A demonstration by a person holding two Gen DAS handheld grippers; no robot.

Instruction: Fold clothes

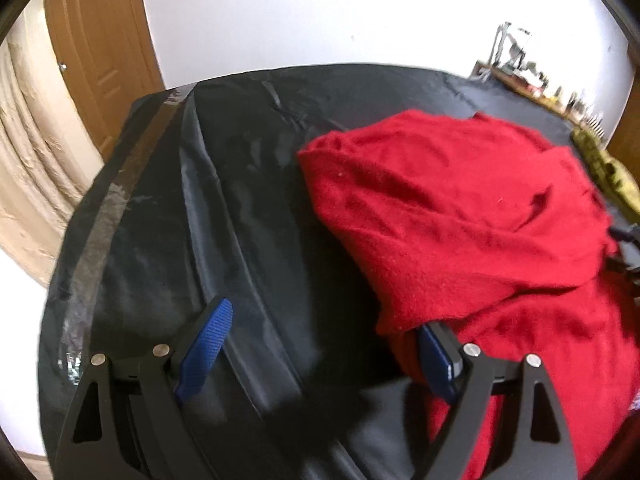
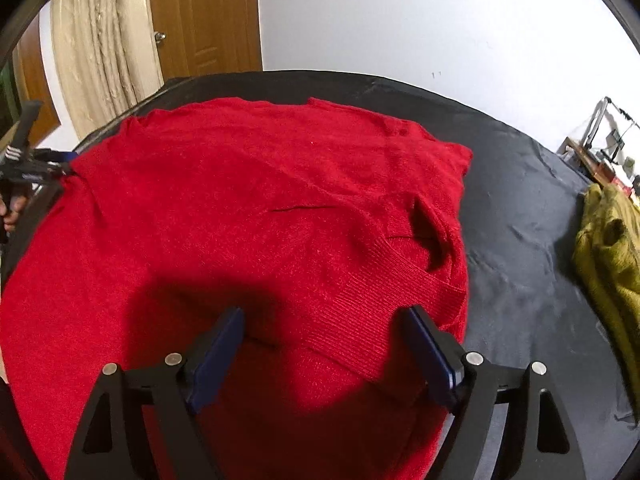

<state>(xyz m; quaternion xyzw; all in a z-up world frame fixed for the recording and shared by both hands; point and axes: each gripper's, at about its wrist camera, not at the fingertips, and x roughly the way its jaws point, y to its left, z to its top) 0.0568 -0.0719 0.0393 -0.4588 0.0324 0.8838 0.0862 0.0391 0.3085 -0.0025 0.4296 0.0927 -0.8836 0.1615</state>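
Note:
A red knit sweater [image 2: 248, 208] lies spread on the black-covered table [image 2: 520, 208], with a ribbed part folded over at its near right. My right gripper [image 2: 324, 312] hovers low over the sweater's near edge, jaws wide open, red fabric lying under the gap and no pad pressing on it. In the left wrist view the red sweater [image 1: 460, 208] is bunched up at the right, and a fold of it drapes over the tip of my right finger. My left gripper [image 1: 324, 316] stands open above the black table cover [image 1: 200, 208]. That left gripper [image 2: 32, 172] also shows at the sweater's left edge.
An olive-yellow garment [image 2: 604, 240] lies at the table's right end. Behind the table are a white wall, a brown door [image 2: 204, 20] and a beige ribbed roll [image 2: 104, 52]. A cluttered shelf [image 2: 600, 148] stands at the far right. A hand [image 2: 8, 216] holds the left gripper.

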